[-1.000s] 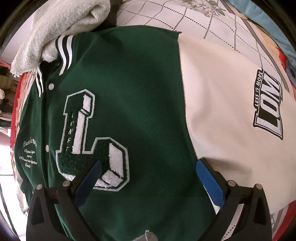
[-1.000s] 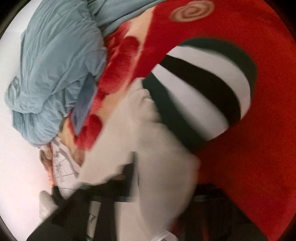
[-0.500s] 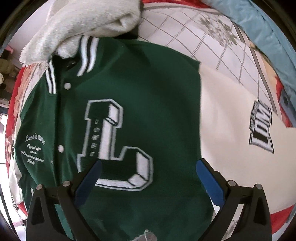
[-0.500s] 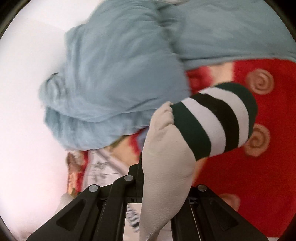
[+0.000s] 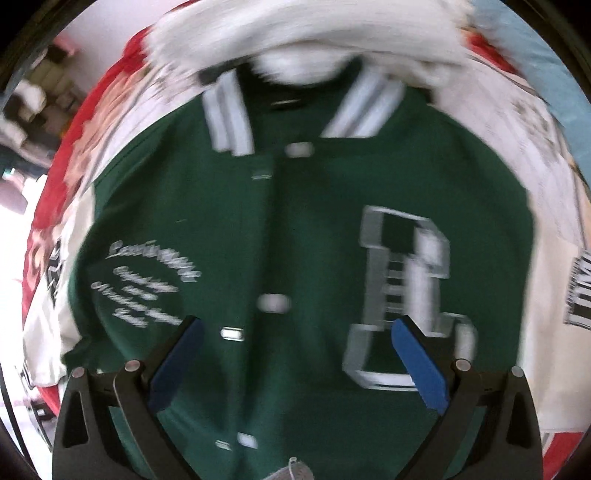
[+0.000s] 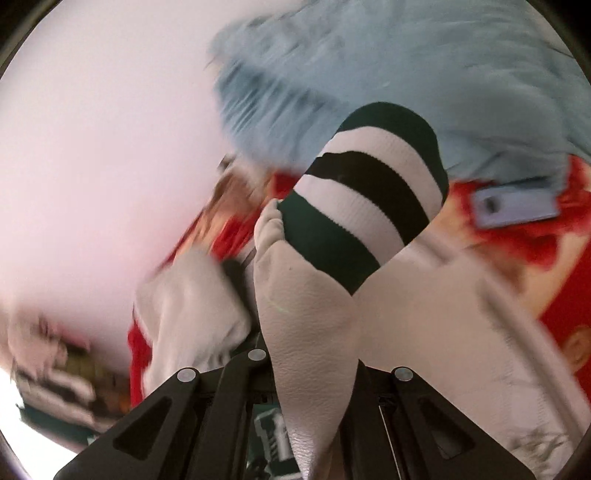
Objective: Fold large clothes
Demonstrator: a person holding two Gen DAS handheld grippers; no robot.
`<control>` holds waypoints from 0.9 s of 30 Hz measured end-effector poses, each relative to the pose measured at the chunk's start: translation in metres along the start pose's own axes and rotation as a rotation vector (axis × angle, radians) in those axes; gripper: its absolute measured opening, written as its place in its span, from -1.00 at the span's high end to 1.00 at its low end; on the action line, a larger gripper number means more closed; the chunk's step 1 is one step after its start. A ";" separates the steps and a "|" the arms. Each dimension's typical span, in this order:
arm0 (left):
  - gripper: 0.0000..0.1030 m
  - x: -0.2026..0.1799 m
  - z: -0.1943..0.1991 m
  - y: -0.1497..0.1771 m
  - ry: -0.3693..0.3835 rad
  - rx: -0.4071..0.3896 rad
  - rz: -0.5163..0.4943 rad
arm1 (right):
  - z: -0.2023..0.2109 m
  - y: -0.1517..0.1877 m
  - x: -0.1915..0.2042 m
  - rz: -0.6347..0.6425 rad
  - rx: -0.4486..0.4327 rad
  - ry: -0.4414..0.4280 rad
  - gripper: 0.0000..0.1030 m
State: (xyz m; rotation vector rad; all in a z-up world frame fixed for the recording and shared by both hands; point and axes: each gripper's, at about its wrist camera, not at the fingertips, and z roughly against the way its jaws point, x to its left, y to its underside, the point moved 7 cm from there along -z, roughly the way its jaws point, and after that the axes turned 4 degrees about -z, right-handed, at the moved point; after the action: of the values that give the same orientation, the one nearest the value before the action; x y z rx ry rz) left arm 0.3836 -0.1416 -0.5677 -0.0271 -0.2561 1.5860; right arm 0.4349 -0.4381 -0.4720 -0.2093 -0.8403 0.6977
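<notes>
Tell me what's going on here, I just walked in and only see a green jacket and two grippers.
A person with a handheld gripper in each hand is folding a green varsity jacket laid face up on a patterned bedspread. The right gripper is shut on the jacket's cream sleeve, with the striped cuff sticking out past the fingers. The left gripper is open above the jacket's front and holds nothing. The picture is blurred, so finer detail is unclear.

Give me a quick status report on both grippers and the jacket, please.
Left gripper open, above green jacket front. Right gripper shut on cream sleeve, striped cuff raised. White towel overlapping collar.
</notes>
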 end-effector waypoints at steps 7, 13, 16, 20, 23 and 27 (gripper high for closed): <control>-1.00 0.129 -0.033 0.000 -0.097 0.045 0.143 | -0.097 0.148 0.133 0.245 0.213 -0.023 0.95; -1.00 0.232 -0.048 0.007 -0.163 0.061 0.235 | -0.181 0.318 0.211 0.515 0.424 0.063 0.94; -1.00 0.266 -0.040 0.010 -0.134 0.075 0.287 | -0.204 0.391 0.201 0.557 0.630 0.164 0.63; -1.00 0.285 0.000 0.003 -0.069 0.030 0.320 | -0.164 0.446 0.157 0.459 0.804 0.226 0.04; -1.00 0.296 0.033 -0.020 -0.074 -0.057 0.310 | -0.114 0.469 0.114 0.501 0.863 0.293 -0.13; -1.00 0.317 0.053 -0.065 -0.119 -0.165 0.348 | -0.053 0.506 0.055 0.654 0.996 0.463 -0.17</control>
State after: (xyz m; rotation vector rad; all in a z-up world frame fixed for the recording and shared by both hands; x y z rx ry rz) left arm 0.4266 0.1645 -0.4595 -0.1103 -0.4957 1.9115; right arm 0.2548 -0.0132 -0.6923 0.2700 0.1062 1.5272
